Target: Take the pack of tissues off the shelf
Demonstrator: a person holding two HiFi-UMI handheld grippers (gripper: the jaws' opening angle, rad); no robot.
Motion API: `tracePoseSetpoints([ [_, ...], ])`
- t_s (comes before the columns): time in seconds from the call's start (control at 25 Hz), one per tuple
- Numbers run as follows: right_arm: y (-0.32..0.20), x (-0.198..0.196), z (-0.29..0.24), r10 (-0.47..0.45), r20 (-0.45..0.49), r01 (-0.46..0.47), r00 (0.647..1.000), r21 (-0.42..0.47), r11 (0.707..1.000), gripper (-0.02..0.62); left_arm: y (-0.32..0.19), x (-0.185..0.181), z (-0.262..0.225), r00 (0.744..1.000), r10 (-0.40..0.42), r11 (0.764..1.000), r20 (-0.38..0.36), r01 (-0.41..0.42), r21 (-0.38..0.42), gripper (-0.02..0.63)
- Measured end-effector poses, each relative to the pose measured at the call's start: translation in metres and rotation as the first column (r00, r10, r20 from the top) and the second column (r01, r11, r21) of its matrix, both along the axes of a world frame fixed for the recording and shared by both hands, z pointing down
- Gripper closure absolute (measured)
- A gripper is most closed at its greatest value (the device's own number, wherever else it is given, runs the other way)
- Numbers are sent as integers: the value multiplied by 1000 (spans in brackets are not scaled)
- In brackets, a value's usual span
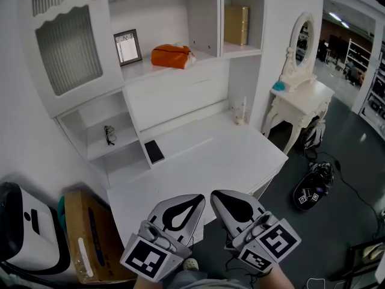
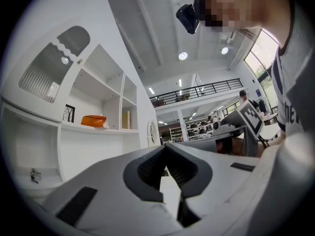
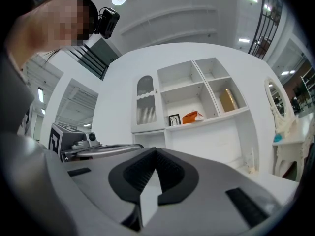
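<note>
Jaws pressed together and empty, the left gripper [image 1: 183, 205] and right gripper [image 1: 231, 202] sit well short of the orange pack of tissues [image 1: 171, 56], which lies lengthwise along the shelf [image 1: 144, 70] just right of the picture frame [image 1: 127, 47], seemingly nearer the left gripper.

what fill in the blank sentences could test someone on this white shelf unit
The pack of tissues on the shelf is ___ in colour.
In the head view, the picture frame stands to its ___.
The glasses lie in a cubby ___ that shelf.
Missing words: orange; left; below.
</note>
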State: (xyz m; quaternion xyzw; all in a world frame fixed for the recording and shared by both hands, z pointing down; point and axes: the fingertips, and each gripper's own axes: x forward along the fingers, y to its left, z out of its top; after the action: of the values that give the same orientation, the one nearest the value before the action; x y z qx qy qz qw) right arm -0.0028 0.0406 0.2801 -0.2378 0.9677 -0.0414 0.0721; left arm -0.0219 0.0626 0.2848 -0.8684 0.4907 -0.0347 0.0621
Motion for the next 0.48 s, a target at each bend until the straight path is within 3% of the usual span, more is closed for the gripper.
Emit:
tracePoseSetpoints([
  [0.48, -36, -43, 2, 45, -10, -45, 999, -4, 999, 583, -40, -42, 3, 999, 51, 999, 8, -51, -7, 581],
])
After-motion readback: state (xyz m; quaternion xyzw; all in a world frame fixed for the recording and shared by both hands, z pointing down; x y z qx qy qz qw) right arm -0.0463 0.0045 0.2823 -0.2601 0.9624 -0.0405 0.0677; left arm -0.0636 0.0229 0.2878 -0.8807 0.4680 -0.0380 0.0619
